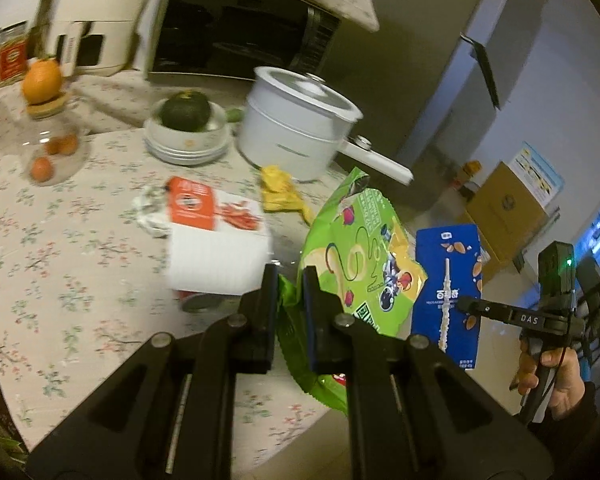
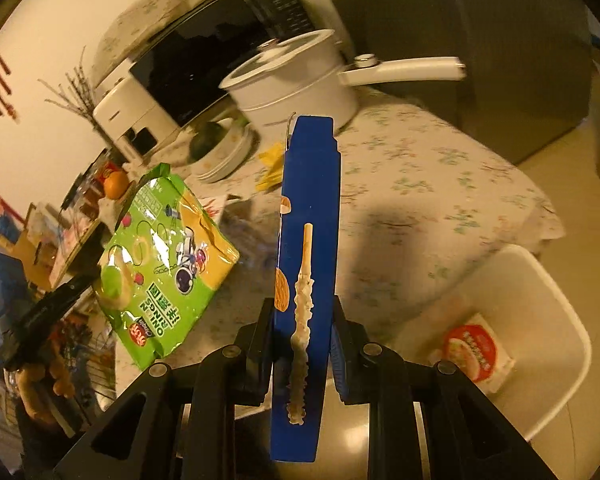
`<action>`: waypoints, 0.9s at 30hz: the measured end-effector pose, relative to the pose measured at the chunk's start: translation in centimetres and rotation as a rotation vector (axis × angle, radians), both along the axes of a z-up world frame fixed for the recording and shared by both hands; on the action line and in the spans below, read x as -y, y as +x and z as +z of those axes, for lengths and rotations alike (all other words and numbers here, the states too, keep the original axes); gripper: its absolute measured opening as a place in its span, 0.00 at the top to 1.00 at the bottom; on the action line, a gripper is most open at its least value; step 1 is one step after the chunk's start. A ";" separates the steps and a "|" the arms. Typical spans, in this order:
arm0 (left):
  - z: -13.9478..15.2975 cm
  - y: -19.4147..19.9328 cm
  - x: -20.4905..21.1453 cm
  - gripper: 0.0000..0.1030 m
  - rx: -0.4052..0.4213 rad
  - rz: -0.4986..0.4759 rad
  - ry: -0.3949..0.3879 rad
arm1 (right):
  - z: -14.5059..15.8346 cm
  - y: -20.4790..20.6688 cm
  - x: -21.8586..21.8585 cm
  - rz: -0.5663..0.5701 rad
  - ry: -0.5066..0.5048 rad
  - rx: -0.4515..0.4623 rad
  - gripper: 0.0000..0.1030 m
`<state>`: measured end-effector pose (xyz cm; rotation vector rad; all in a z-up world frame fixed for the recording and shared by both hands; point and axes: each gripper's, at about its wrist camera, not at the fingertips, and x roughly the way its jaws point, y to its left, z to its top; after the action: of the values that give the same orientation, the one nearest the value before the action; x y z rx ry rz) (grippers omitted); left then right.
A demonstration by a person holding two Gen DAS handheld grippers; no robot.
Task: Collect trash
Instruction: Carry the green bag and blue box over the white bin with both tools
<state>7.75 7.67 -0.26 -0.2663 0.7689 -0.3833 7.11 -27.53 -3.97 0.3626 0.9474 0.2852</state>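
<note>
Snack box (image 2: 308,240) upright between right hand-held gripper (image 2: 302,344) pads, clamped.

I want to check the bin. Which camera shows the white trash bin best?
The right wrist view: the white trash bin sits beside the table, a red-and-white packet inside. The left wrist view does not show it.

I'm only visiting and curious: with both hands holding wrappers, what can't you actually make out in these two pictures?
- White bin, right wrist view: its near side is cut off behind the gripper, so how full it is stays unknown.
- Red and white box, left wrist view: blurred, print unreadable.
- Green snack bag, left wrist view: its lower end hides behind the jaws.
- Blue snack box, right wrist view: seen edge-on, contents unknowable.
</note>
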 end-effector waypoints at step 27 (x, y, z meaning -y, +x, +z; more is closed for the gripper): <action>-6.1 0.4 24.1 0.87 -0.078 -0.357 0.242 | -2.0 -6.0 16.2 -0.319 -0.170 -0.076 0.76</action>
<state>8.15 -16.42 -6.33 0.0867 0.9334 -0.6128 1.14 -43.69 -5.95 0.3637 0.9645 -0.1002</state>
